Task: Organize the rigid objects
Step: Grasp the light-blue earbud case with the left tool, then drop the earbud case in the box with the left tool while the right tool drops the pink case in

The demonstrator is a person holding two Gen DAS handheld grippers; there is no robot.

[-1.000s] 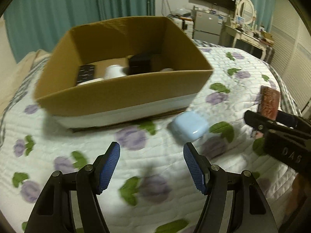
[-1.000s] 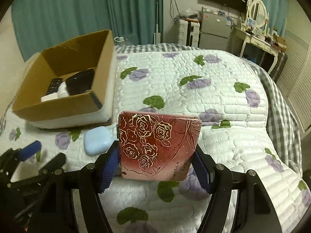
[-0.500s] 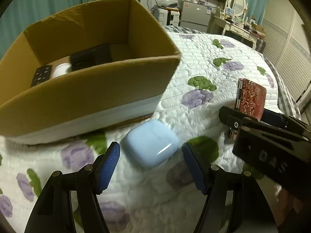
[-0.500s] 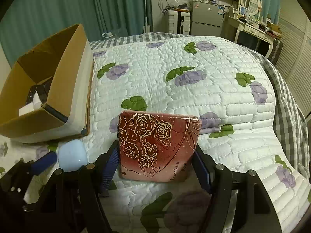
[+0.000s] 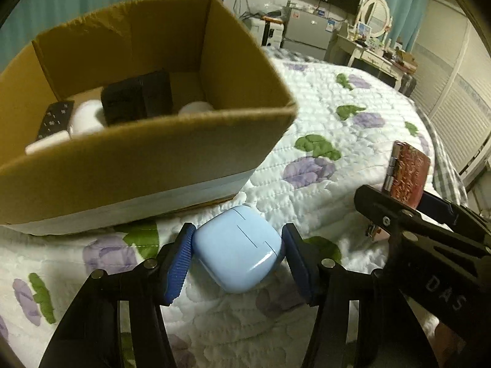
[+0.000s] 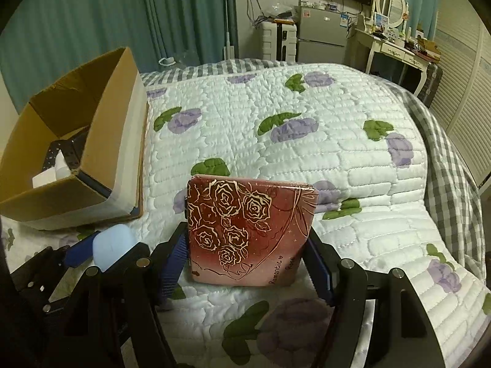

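Pale blue earbud case (image 5: 237, 253) lies on the flowered quilt (image 5: 322, 116) of the bed, just in front of the cardboard box (image 5: 138, 165), and it now sits squarely between the blue pads of the left tongs (image 5: 238, 259). A second ago those tongs hovered over bare quilt with the case off to their right; half a second ago the case was between the pads with clear gaps on both sides. Their jaws have just been closing, and both pads now meet the sides of the case, which still rests on the quilt.

The right tongs (image 6: 247, 259) grip the red rose-patterned tin (image 6: 248, 230) by its two side edges, upright, exactly as in both earlier frames, with no change in how wide they stand. In the left wrist view that tin (image 5: 408, 174) appears edge-on at the right.

The box has shifted leftward and nearer in the right wrist view compared with a second ago. Inside it lie a black remote (image 5: 55, 119), a black boxy item (image 5: 136, 98) and some white things (image 5: 87, 118).
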